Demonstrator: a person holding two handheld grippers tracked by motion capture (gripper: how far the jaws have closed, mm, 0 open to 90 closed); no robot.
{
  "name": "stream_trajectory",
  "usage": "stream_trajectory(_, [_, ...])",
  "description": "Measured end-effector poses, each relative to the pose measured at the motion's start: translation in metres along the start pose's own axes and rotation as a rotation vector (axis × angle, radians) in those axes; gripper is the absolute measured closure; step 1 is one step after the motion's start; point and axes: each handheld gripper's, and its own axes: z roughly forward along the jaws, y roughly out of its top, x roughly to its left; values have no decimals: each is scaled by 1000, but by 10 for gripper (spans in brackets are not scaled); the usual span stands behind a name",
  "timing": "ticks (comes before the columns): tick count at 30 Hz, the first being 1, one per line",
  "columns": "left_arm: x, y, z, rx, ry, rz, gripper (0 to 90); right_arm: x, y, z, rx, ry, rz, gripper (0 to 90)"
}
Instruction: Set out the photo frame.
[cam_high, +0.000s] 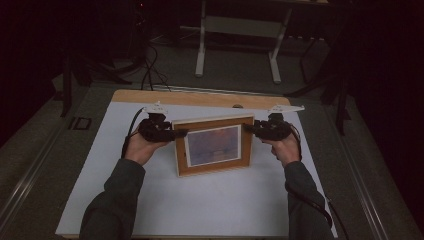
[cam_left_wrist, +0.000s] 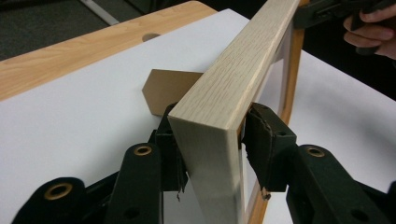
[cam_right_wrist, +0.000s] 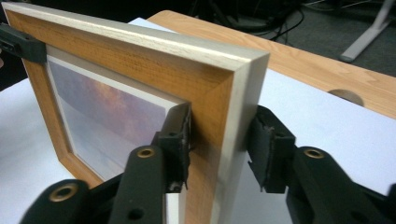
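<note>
**Q:** Tongs first: how do they stand in the high view?

**A:** The left gripper meets the left edge of the picture frame and the right gripper meets its right edge. The frame stands upright, leaning slightly back, at the middle of the white sheet.

**Q:** And the left gripper view?

**A:** The left gripper straddles the near upright edge of the frame. One pad lies on the back and one on the front, so the frame is pinched. A brown stand juts from the back and rests on the sheet. At the far end a hand holds the other gripper.

**Q:** And the right gripper view?

**A:** The right gripper straddles the frame's other edge. One pad touches the front beside the picture. The pad behind sits just off the back with a thin dark gap, so the jaws are spread around the wood and not clamped. The left gripper's jaw shows at the far corner.
</note>
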Motion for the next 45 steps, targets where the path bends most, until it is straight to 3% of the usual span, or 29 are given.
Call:
stream_trajectory(11, [9, 2, 7, -20, -24, 3, 583, 5, -8, -6, -29, -27, 48, 620])
stream_trajectory(16, [13, 3, 9, -27, -14, -8, 566, 9, -12, -9, -39, -37, 64, 622])
stream_trajectory(32, [16, 2, 9, -37, 1, -45, 550, 13, -13, -12, -28, -29, 57, 623])
stream_trajectory(38, [16, -1, 9, -21, 14, -57, 502, 17, -10, -13, 4, -63, 16, 590])
stream_trajectory(45, [15, -7, 4, -9, 19, -66, 483, 14, -12, -19, -5, -64, 24, 540])
